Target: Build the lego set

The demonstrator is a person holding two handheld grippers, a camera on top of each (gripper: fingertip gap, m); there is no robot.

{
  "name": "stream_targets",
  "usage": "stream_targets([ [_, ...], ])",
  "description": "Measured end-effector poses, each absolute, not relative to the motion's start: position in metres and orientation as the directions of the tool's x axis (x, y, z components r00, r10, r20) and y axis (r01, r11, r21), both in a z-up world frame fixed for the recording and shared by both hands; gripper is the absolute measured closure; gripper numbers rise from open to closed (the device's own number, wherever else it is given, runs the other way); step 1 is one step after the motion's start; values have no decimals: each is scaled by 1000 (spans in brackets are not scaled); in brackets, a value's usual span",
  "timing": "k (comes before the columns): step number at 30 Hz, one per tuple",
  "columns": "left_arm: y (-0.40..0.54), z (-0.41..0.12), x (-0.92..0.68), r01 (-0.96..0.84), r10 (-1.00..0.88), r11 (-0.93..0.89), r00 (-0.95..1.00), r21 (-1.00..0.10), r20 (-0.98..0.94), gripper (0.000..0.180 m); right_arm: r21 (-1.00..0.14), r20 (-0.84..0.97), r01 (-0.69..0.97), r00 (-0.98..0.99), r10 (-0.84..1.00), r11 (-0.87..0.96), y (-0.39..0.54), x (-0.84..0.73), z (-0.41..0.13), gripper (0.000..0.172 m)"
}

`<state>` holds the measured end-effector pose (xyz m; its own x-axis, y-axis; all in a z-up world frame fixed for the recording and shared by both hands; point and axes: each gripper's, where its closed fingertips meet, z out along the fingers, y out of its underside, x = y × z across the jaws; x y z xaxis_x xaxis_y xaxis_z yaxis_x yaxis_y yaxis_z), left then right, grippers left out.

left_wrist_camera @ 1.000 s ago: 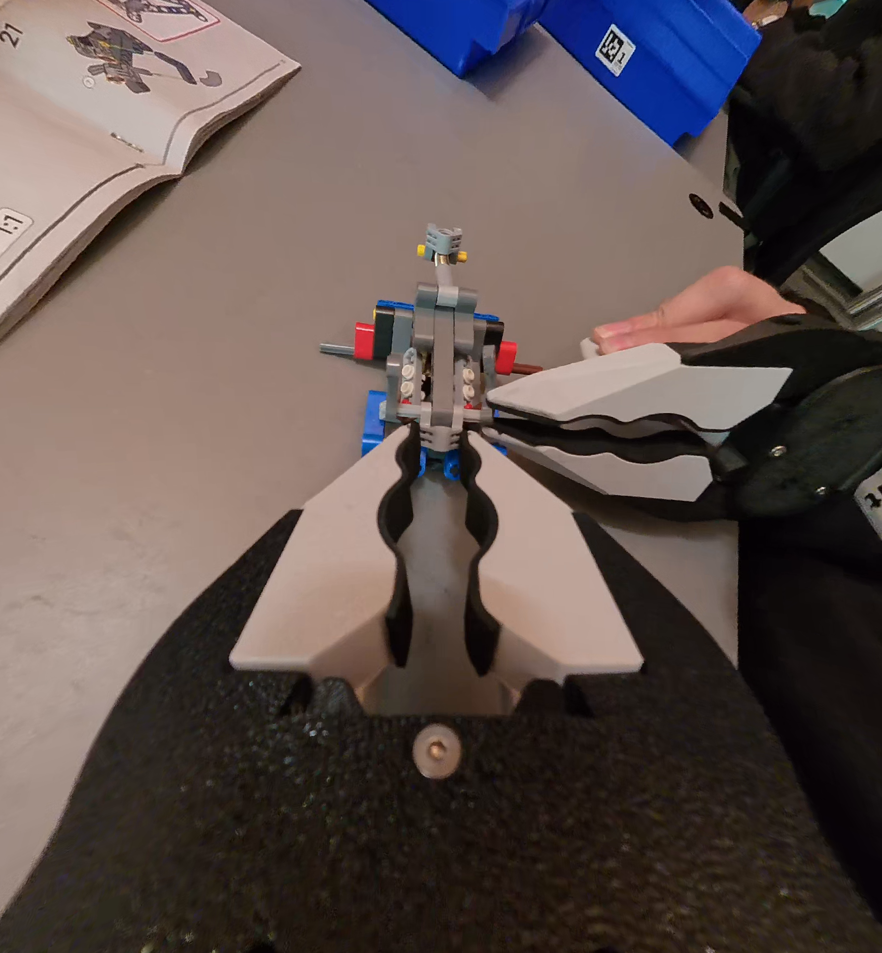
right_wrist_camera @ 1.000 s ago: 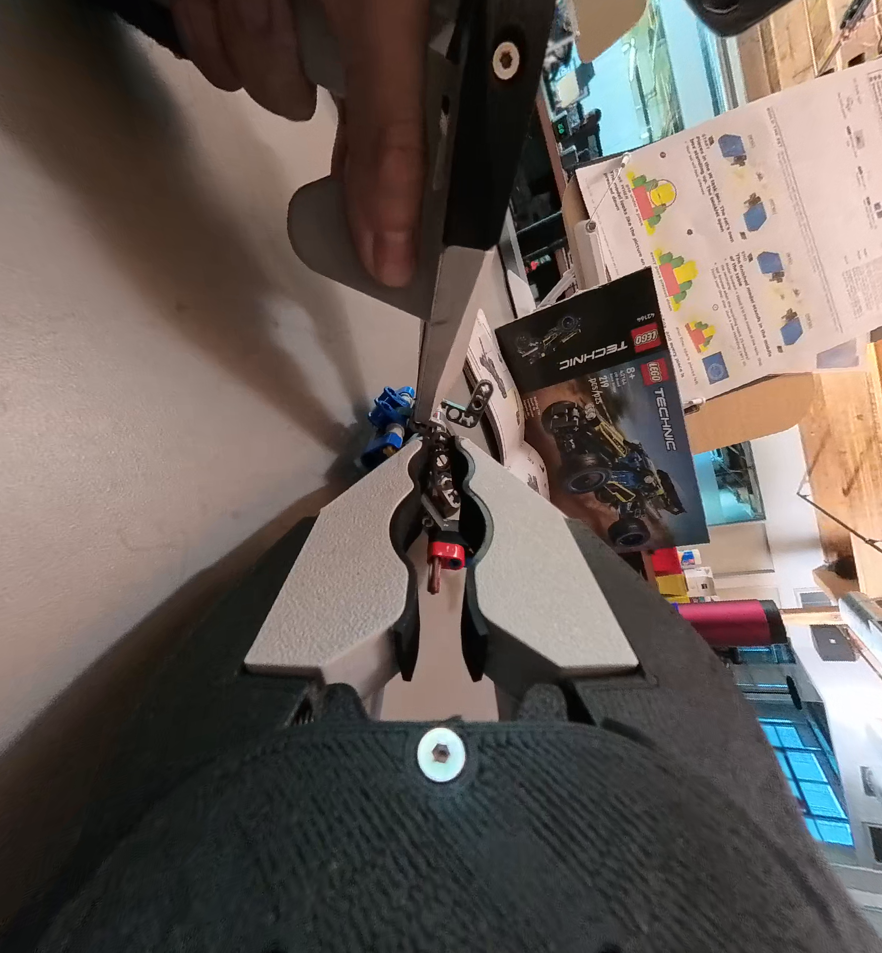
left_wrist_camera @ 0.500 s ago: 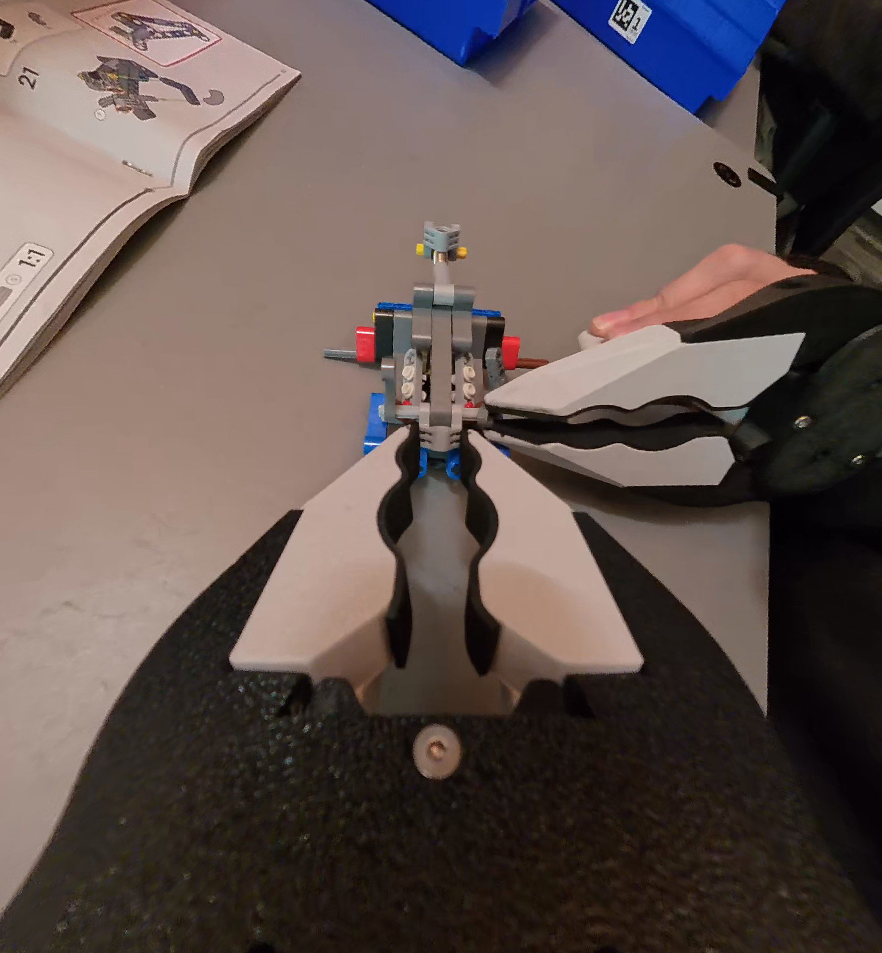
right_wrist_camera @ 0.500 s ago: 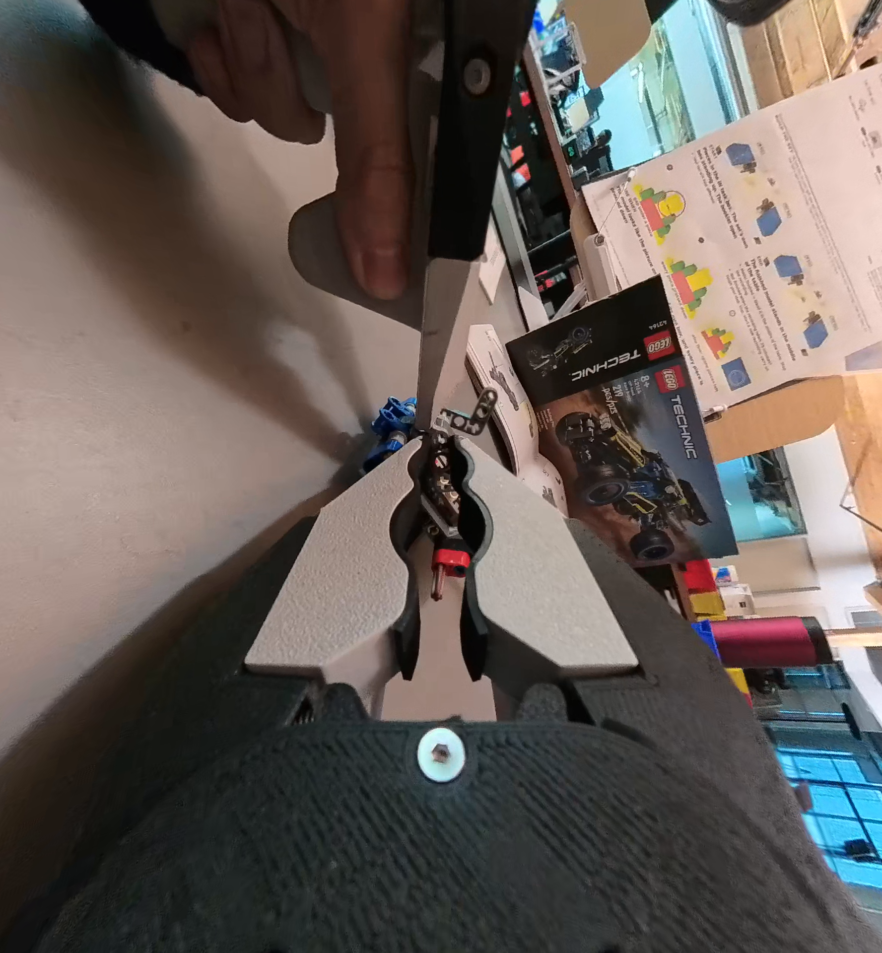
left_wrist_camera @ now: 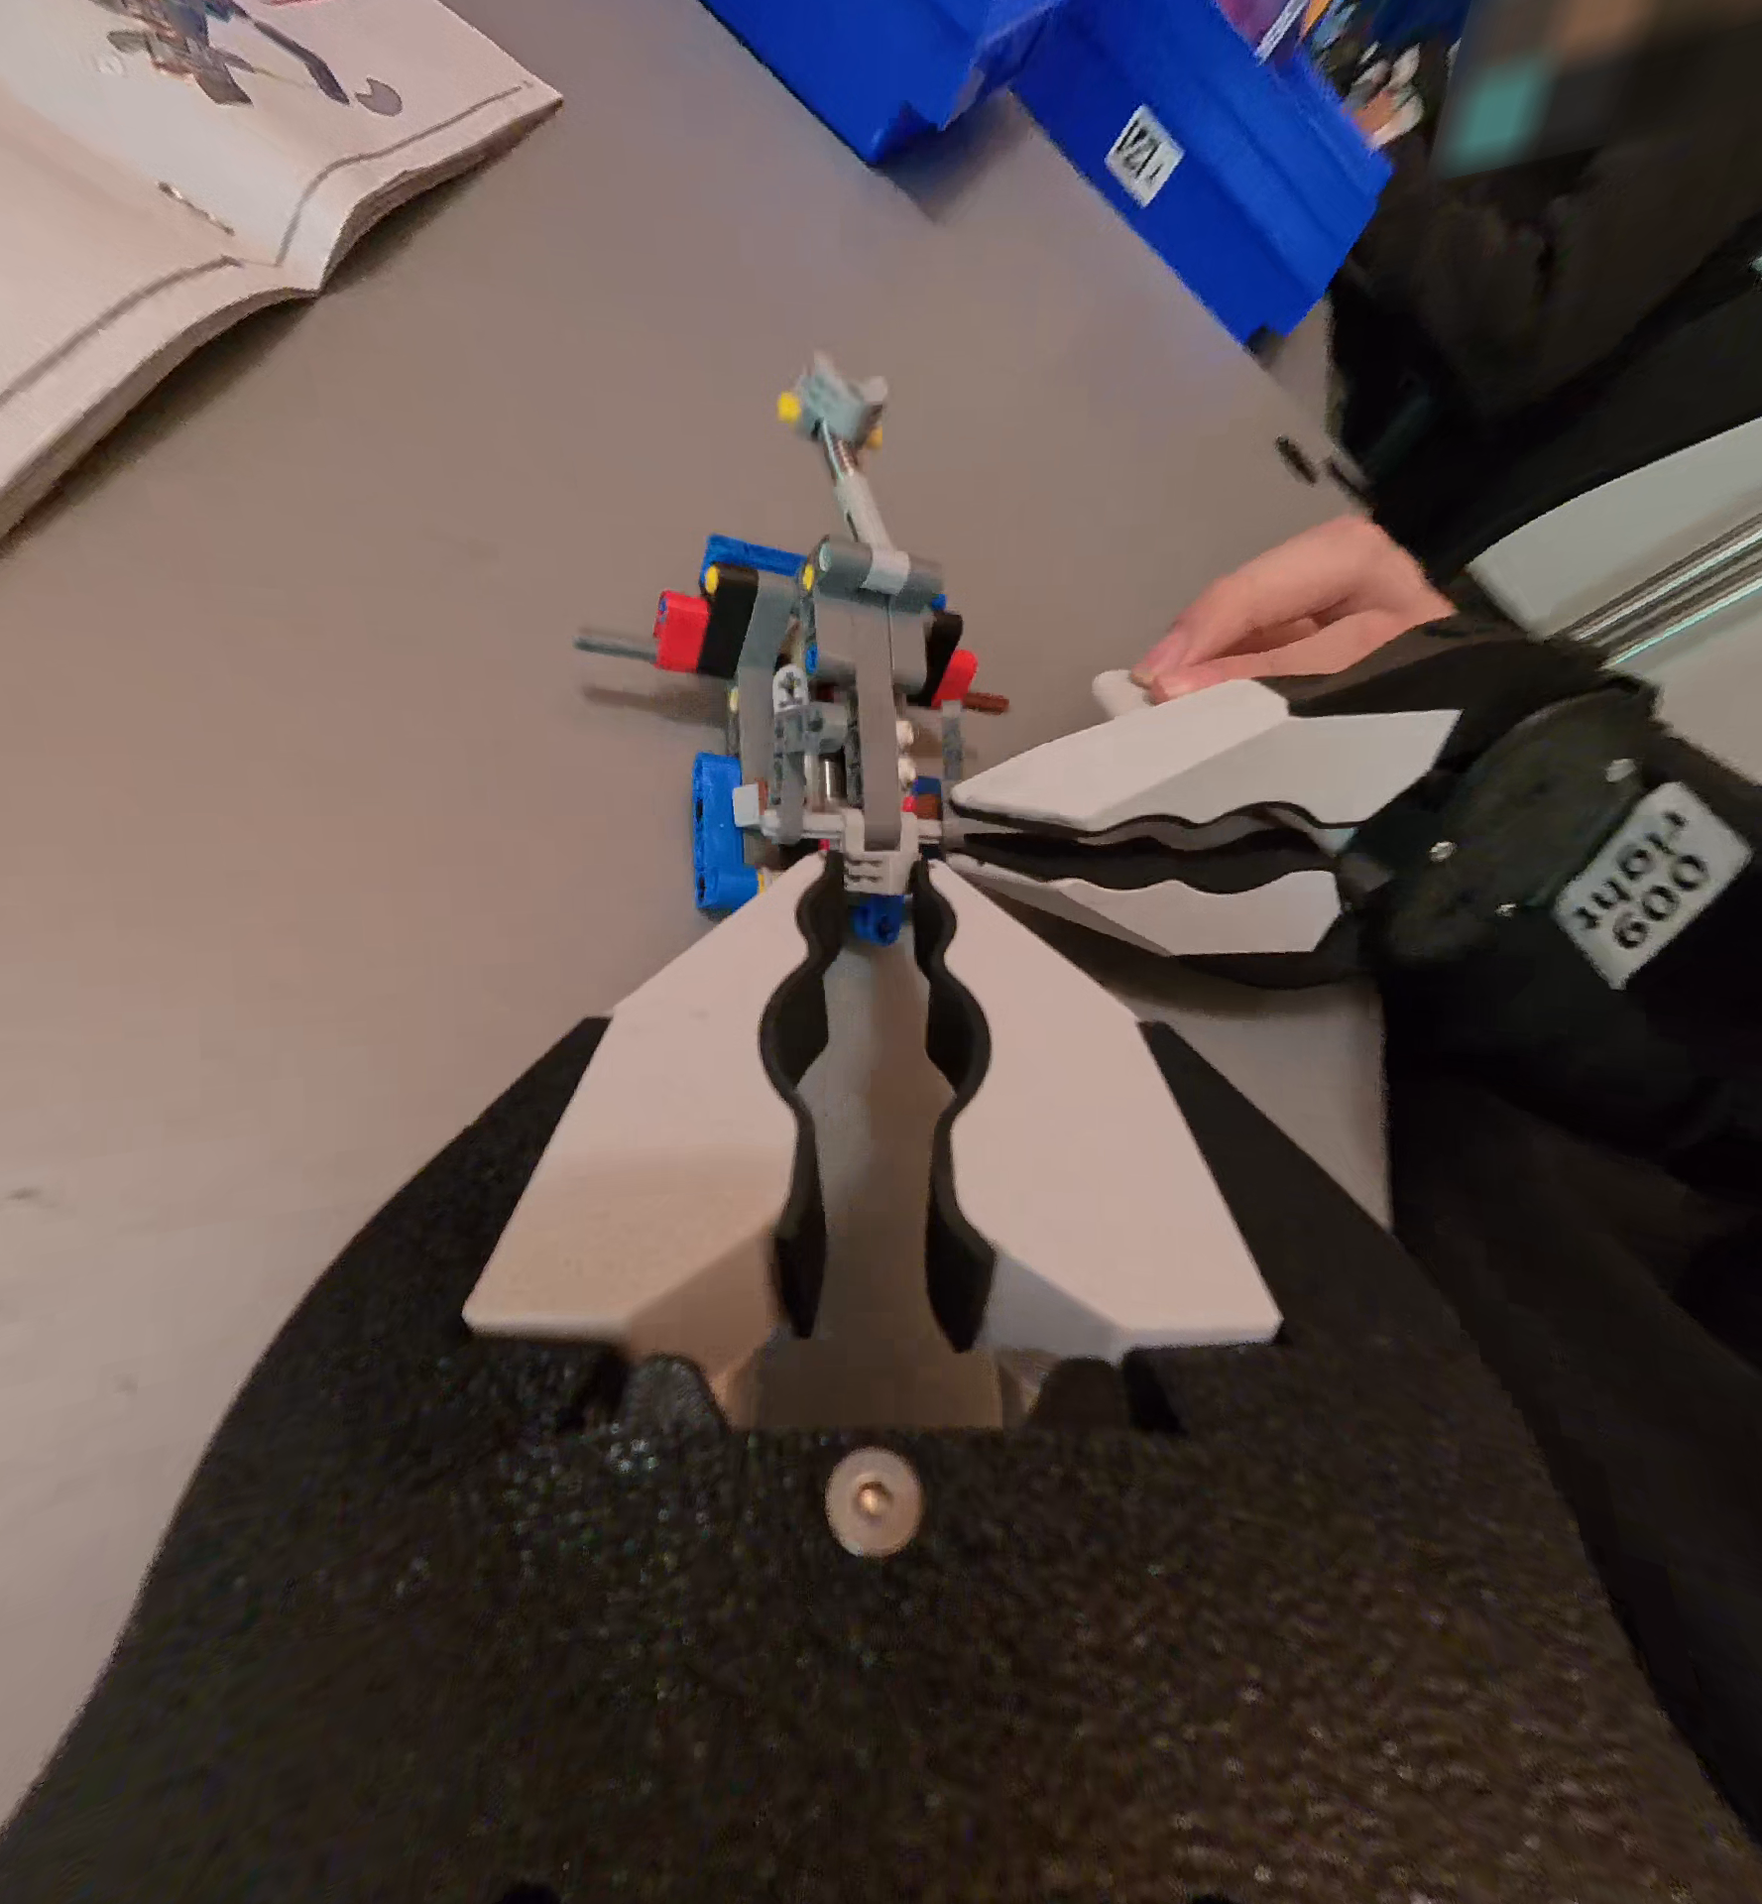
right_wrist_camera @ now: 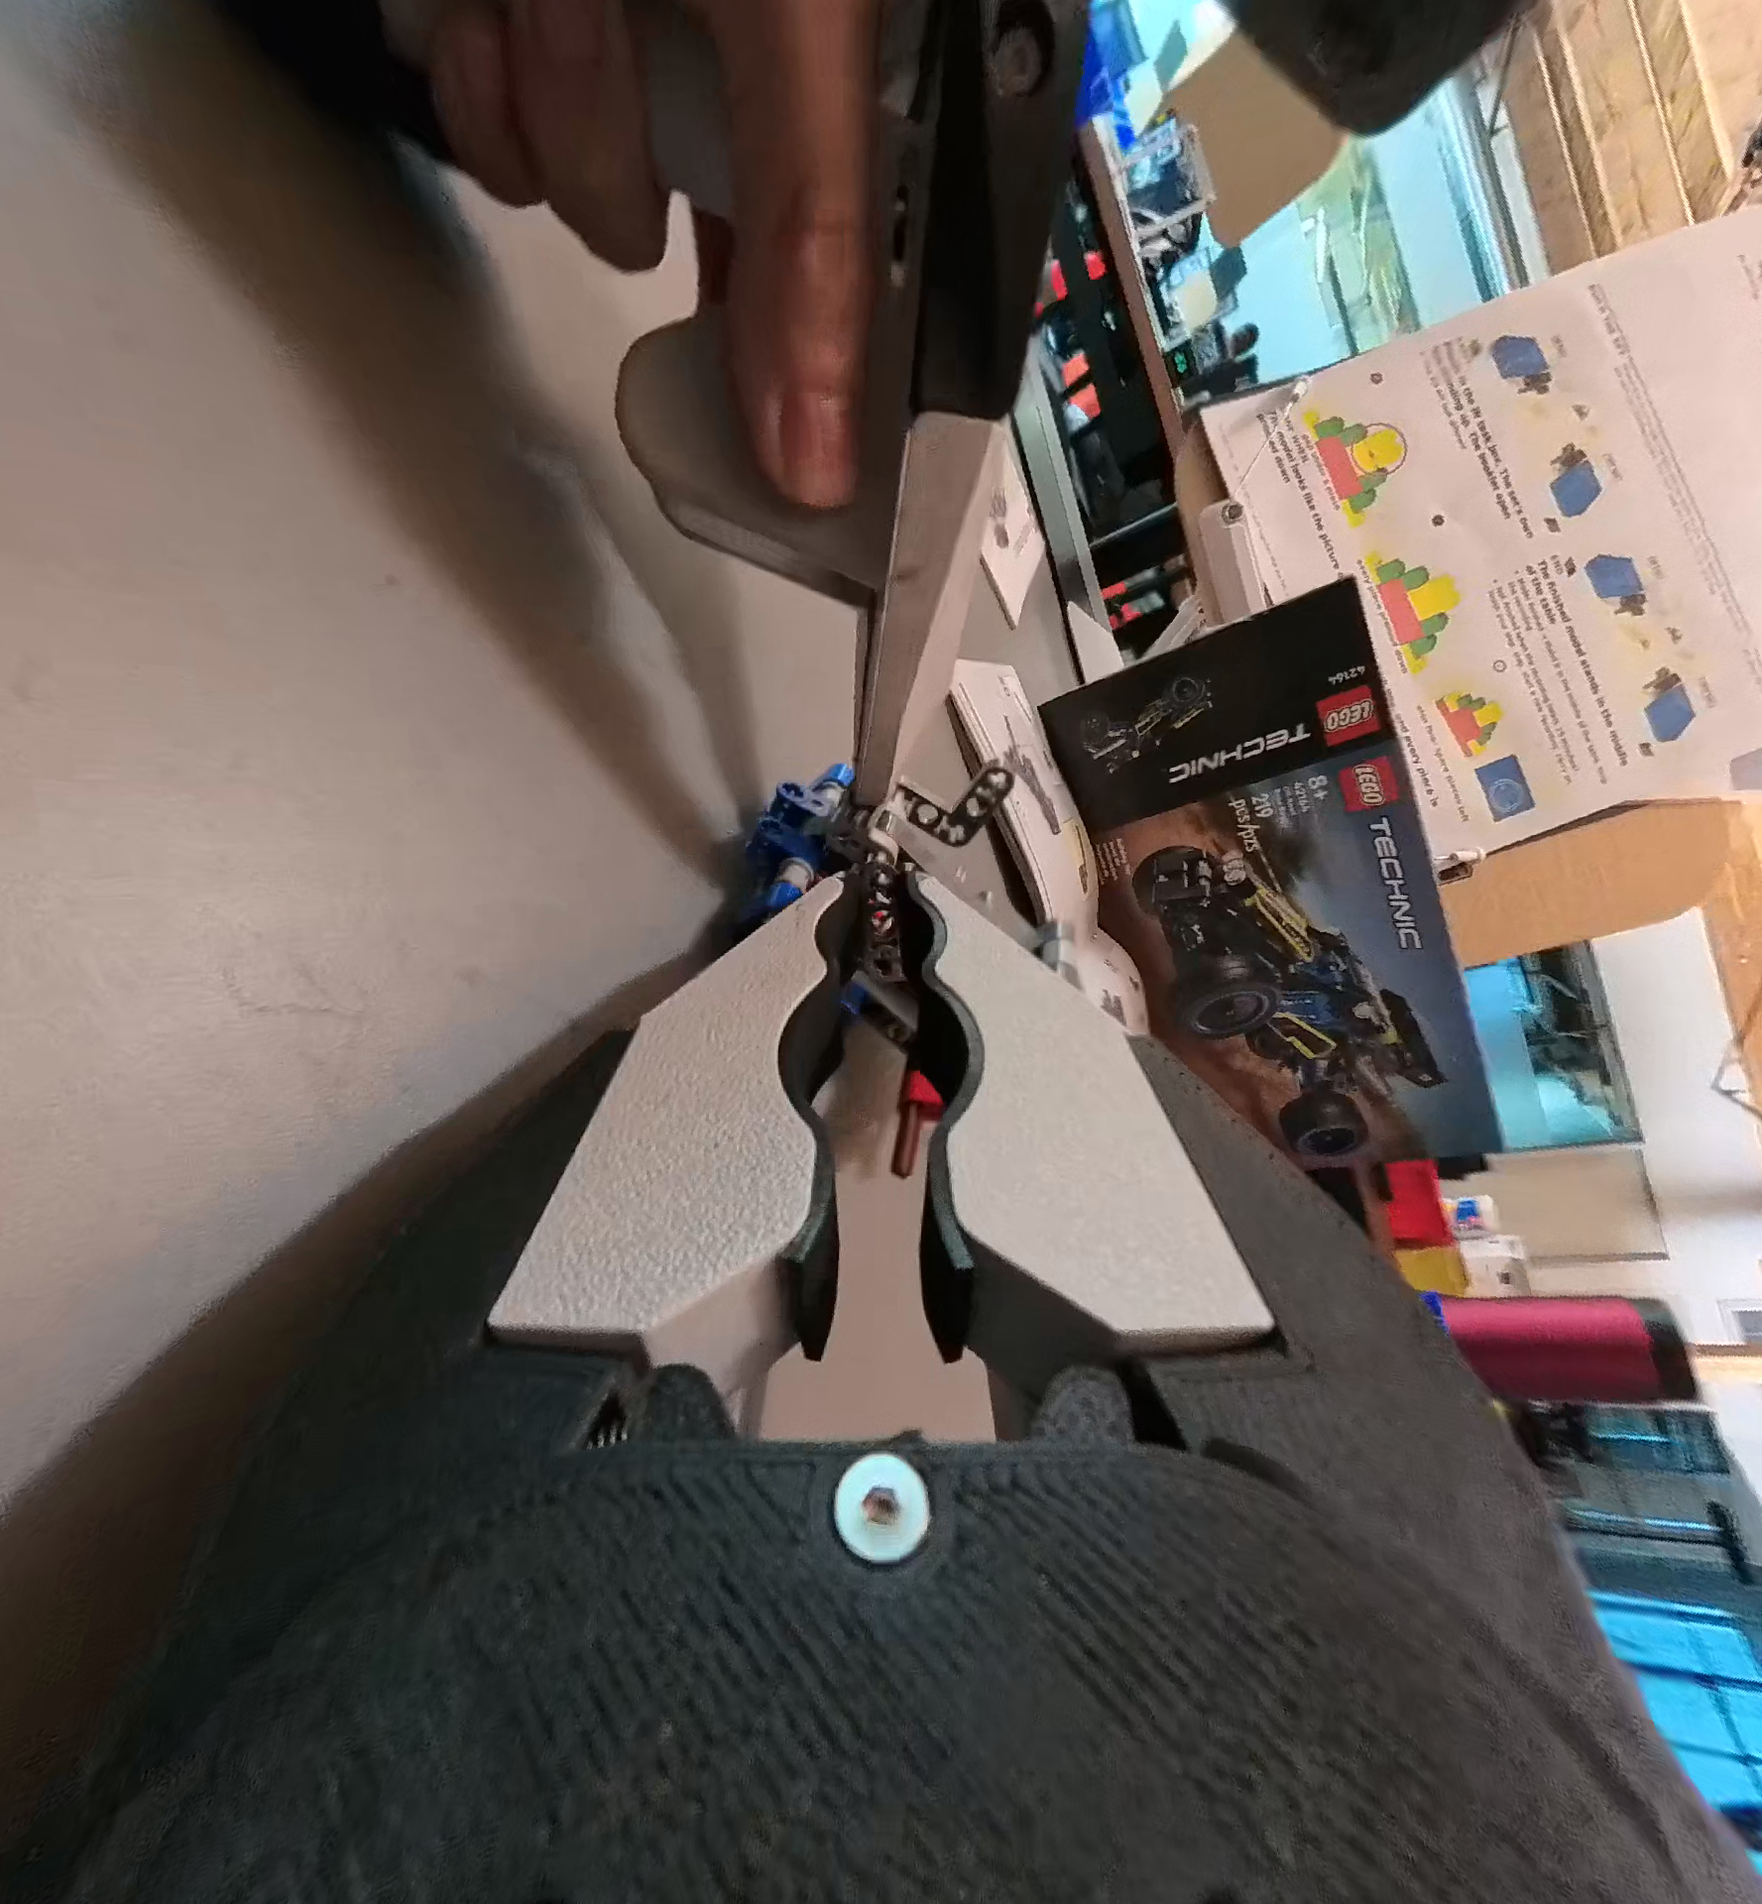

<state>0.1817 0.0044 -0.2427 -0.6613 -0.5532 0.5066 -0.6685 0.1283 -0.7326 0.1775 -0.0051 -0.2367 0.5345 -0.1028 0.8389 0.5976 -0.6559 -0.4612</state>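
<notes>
Left wrist view: left claw (left_wrist_camera: pixel 874 876) clenches the grey end of the brick model (left_wrist_camera: pixel 835 711) on the bench (left_wrist_camera: pixel 238 824); right claw (left_wrist_camera: pixel 959 819) pinches its side, both steadying it.

Even indoor light, soft shadows, wide-angle edge bending, slight motion blur throughout.

I count one brick model (left_wrist_camera: pixel 835 721) on one grey table (left_wrist_camera: pixel 341 824), two grippers, left (left_wrist_camera: pixel 871 876) and right (right_wrist_camera: pixel 876 907), two blue bins (left_wrist_camera: pixel 1216 175), one open booklet (left_wrist_camera: pixel 135 185), one toy box (right_wrist_camera: pixel 1268 876), and one instruction sheet (right_wrist_camera: pixel 1577 515).
</notes>
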Motion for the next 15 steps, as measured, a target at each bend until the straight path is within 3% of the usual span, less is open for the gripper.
stream_targets([
  [3,4,-244,184,-571,-604,234,-719,-787,343,170,-397,874,610,479,-80,-686,-5,180,-238,168],
  [8,-3,-244,187,-479,-639,315,-745,-819,190,159,-429,863,595,491,-115,-680,-4,182,-234,168],
  [15,-2,-246,191,-403,-683,388,-730,-829,35,163,-450,863,579,479,-163,-680,-8,186,-228,168],
])
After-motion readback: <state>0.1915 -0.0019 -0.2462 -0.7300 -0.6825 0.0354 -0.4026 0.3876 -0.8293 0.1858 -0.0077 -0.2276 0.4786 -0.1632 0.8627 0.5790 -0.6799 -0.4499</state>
